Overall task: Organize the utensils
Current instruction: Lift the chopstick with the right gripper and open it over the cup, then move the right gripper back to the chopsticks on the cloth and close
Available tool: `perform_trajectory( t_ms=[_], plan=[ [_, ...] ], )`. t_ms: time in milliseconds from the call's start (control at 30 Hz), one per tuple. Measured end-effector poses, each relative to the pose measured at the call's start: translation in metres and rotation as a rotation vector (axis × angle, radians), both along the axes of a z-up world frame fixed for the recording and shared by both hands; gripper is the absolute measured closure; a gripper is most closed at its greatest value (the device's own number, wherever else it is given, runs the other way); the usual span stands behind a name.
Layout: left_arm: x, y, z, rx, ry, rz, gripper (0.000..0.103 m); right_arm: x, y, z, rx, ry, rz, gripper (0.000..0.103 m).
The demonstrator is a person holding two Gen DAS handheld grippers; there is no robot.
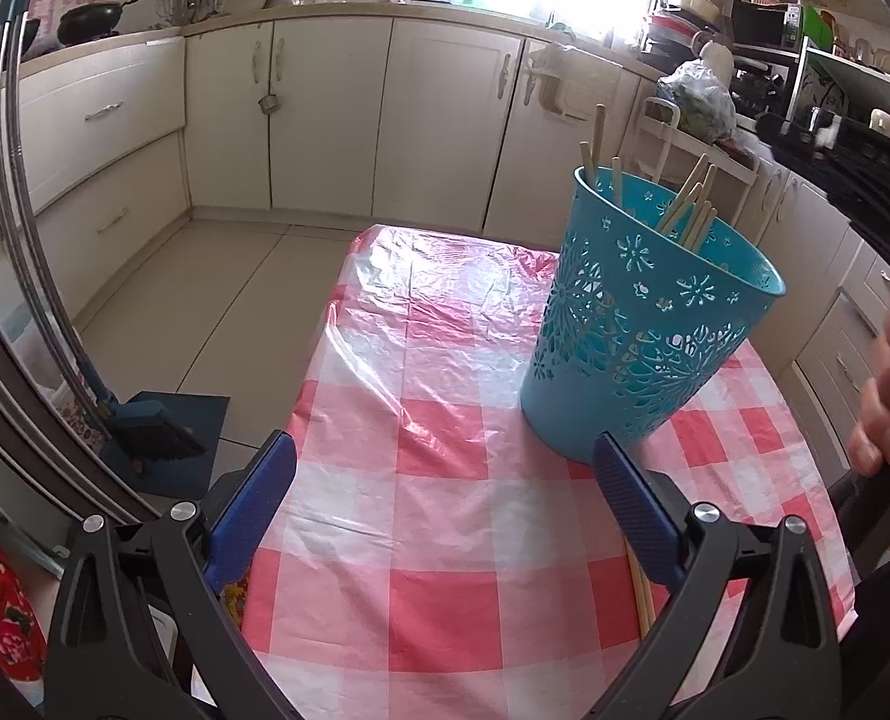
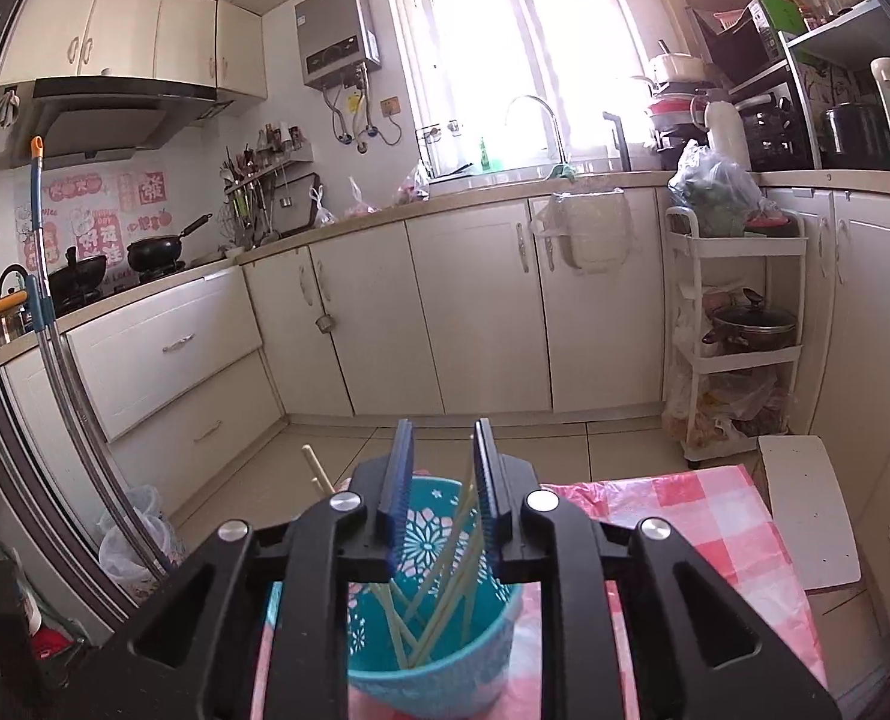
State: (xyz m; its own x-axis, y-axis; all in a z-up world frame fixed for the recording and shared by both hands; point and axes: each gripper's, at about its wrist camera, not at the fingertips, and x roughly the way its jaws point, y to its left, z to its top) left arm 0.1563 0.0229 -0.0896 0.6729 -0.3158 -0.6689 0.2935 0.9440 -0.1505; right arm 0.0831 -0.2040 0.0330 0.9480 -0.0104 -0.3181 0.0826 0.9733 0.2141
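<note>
Right hand-held gripper point(image 2: 441, 450) (jaws narrowly apart, empty) level above blue basket point(image 2: 432, 660).

Black gripper point(image 1: 445, 468) frames, silver screws, blue ribbed jaws, seemingly rubber.

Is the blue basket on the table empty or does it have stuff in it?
Not empty. The blue basket stands upright with several wooden chopsticks sticking out above its rim.

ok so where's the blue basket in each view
Left wrist: blue basket stands right of centre on the checked tablecloth, chopsticks sticking out.
Right wrist: bottom centre, directly below the right gripper, seen from above.
Shared landmark: the white rolling cart.
</note>
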Motion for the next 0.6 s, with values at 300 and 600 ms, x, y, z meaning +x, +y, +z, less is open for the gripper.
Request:
perform_trajectory(
  t_ms=[300, 600],
  plan=[
    [-0.004, 0.000, -0.001, 0.031, -0.011, 0.013, 0.008, -0.080, -0.010, -0.048, 0.043, 0.207, -0.017, 0.054],
    [-0.007, -0.002, -0.004, 0.065, -0.017, 0.009, 0.008, -0.082, 0.028, -0.121, 0.053, 0.475, 0.096, 0.070]
  ],
)
